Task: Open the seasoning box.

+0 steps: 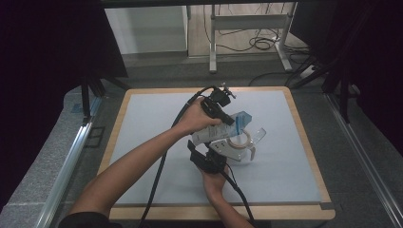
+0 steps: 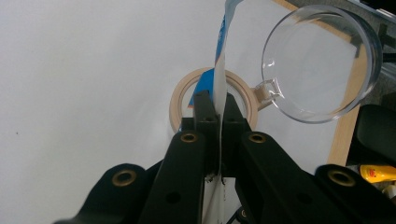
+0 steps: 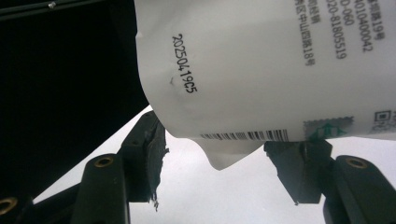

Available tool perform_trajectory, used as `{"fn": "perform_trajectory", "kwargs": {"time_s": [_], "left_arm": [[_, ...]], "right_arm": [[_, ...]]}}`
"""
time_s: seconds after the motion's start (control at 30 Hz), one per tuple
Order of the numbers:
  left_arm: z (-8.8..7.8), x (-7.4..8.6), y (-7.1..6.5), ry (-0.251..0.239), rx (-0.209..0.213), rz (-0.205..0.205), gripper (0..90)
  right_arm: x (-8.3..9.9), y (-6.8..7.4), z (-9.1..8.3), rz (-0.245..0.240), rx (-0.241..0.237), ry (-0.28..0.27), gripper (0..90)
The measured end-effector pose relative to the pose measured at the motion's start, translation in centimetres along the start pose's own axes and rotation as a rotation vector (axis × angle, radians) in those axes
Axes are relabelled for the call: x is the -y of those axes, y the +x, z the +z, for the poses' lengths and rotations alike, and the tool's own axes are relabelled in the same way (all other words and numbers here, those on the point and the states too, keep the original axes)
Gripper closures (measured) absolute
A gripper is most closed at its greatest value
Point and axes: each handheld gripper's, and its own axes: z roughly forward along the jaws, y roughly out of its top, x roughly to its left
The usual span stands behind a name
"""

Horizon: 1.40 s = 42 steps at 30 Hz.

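Pouch (image 1: 219, 129) — white with a blue top corner — hangs tilted over the clear measuring cup (image 1: 247, 140), above the middle of the desk (image 1: 152, 114). We have our left gripper (image 2: 215, 106) with its fingers (image 2: 201, 108) closed tight on the pouch's thin upper edge. Our right gripper (image 3: 224, 154) has its fingers (image 3: 148, 154) spread wide around the pouch's bottom end, each touching a side — gripping it. A tape roll (image 2: 184, 91) lies beside the cup.

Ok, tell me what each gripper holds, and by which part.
Left gripper: white-and-blue plastic pouch, pinched at its thin flat edge. Right gripper: the pouch's bottom.
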Motion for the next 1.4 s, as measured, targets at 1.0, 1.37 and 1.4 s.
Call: {"fn": "perform_trajectory", "kwargs": {"time_s": [1.0,1.37,1.4], "left_arm": [[0.5,-1.3,-0.2,0.057,0.009,0.024,90.0],[0.6,-1.4,-0.2,0.065,0.004,0.027,90.0],[0.6,-1.5,-0.2,0.067,0.003,0.028,90.0]], "right_arm": [[-0.5,-0.1,0.0,0.010,0.009,-0.023,39.7],[-0.5,-0.1,0.1,0.015,0.008,-0.026,39.8],[-0.5,-0.1,0.1,0.015,0.008,-0.026,39.8]]}}
